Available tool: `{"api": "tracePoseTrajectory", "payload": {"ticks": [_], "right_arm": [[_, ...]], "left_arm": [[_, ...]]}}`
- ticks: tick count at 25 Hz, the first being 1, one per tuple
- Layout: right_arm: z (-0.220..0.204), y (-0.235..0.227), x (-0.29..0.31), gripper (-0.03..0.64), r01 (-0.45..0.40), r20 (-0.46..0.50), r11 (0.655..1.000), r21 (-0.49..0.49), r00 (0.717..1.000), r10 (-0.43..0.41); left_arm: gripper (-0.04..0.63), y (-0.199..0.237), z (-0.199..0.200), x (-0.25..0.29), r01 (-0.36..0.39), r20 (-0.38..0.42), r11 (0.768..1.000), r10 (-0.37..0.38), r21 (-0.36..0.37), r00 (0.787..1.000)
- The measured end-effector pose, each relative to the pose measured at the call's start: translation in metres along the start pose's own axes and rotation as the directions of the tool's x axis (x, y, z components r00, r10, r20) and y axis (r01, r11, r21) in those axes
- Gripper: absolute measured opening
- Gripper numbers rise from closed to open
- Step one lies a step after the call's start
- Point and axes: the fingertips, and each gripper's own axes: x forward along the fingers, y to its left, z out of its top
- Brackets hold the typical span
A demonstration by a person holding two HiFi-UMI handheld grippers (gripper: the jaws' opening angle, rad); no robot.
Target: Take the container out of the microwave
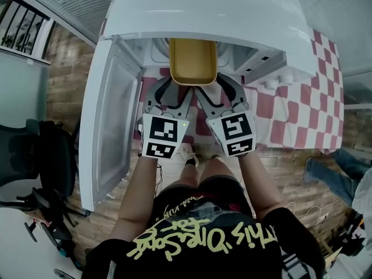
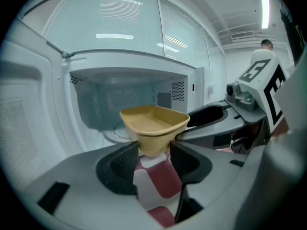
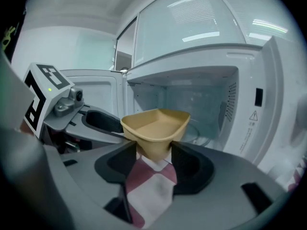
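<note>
A shallow yellow container (image 1: 193, 60) hangs just in front of the open white microwave (image 1: 203, 10), over the checked cloth. My left gripper (image 1: 172, 89) is shut on its near left corner and my right gripper (image 1: 216, 87) on its near right corner. In the left gripper view the container (image 2: 153, 123) sits wedged between the black pads of the left gripper (image 2: 154, 150), with the empty cavity (image 2: 120, 95) behind it. The right gripper view shows the same container (image 3: 156, 126) pinched by the right gripper (image 3: 154, 150). The container looks empty.
The microwave door (image 1: 110, 115) swings open to the left, reaching down beside my left arm. A red and white checked tablecloth (image 1: 290, 103) covers the table under the microwave. A black office chair (image 1: 35, 156) stands at the left, and another person's legs (image 1: 331, 176) are at the right.
</note>
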Motion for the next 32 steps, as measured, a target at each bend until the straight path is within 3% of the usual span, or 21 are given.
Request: {"api": "tracePoseTrajectory", "payload": {"ticks": [10,32], "right_arm": [[0.002,0.018,-0.036,0.232,-0.081,0.008,0.996,-0.022,0.997,0.082],[-0.02,0.039,-0.163,0.233,-0.239,0.045,0.966,-0.095,0.969,0.244]], "left_arm": [[0.21,-0.025,0.003,-0.039,-0.083,0.002,0.996,0.083,-0.038,0.997],[0.21,-0.138,0.009,-0.118,-0.231,0.036,0.964,0.238,-0.129,0.971]]}}
